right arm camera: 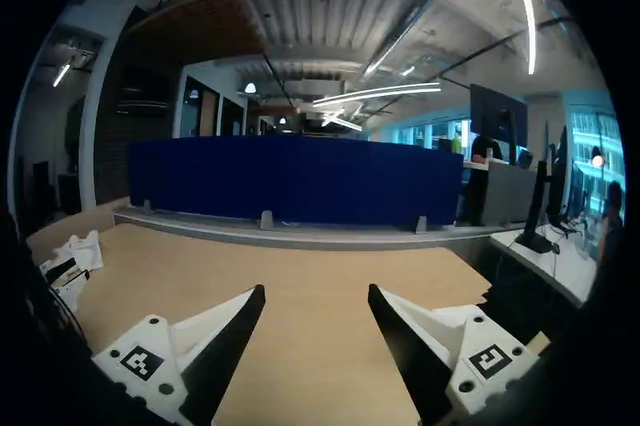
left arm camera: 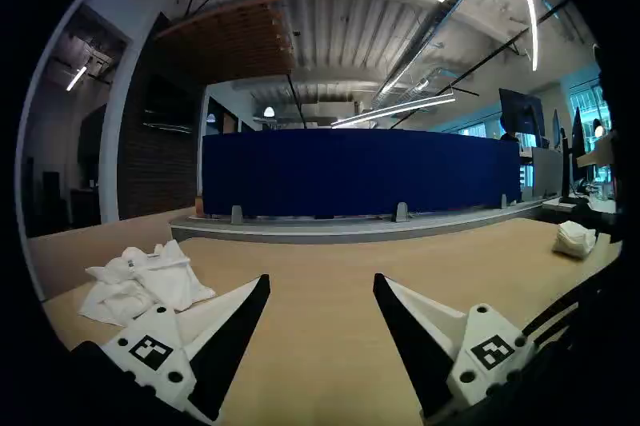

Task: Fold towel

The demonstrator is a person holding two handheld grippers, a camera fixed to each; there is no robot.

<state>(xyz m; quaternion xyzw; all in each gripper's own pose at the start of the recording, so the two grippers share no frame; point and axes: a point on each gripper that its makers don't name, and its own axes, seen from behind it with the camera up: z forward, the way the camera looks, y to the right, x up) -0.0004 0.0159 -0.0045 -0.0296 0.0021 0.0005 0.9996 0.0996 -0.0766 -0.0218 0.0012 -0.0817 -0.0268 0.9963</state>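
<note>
- The left hand-held gripper (left arm camera: pixel 320 277) sat closest in the left gripper view, its two fingers spread wide apart with only bare tabletop (left arm camera: pixel 336 330) between them.
- The right hand-held gripper (right arm camera: pixel 315 287) was likewise spread and held nothing.
- The towel (left arm camera: pixel 140 286) lay as a crumpled white heap on the tabletop at about ten o'clock from the left hand-held gripper, just beside its left finger and not touching it.
- In the right gripper view, the towel (right arm camera: pixel 78 252) sat far out at nine o'clock, well apart from the fingers.
- The left hand-held gripper was therefore judged the nearer of the two.
- The heap was bunched, so no clear long axis could be told; it spread somewhat wider than deep.
- Both hand-held grippers were held low and near level, aimed at twelve o'clock toward the blue partition (left arm camera: pixel 352 174).
- A small folded cloth (left arm camera: pixel 574 239) rested at two o'clock.
</note>
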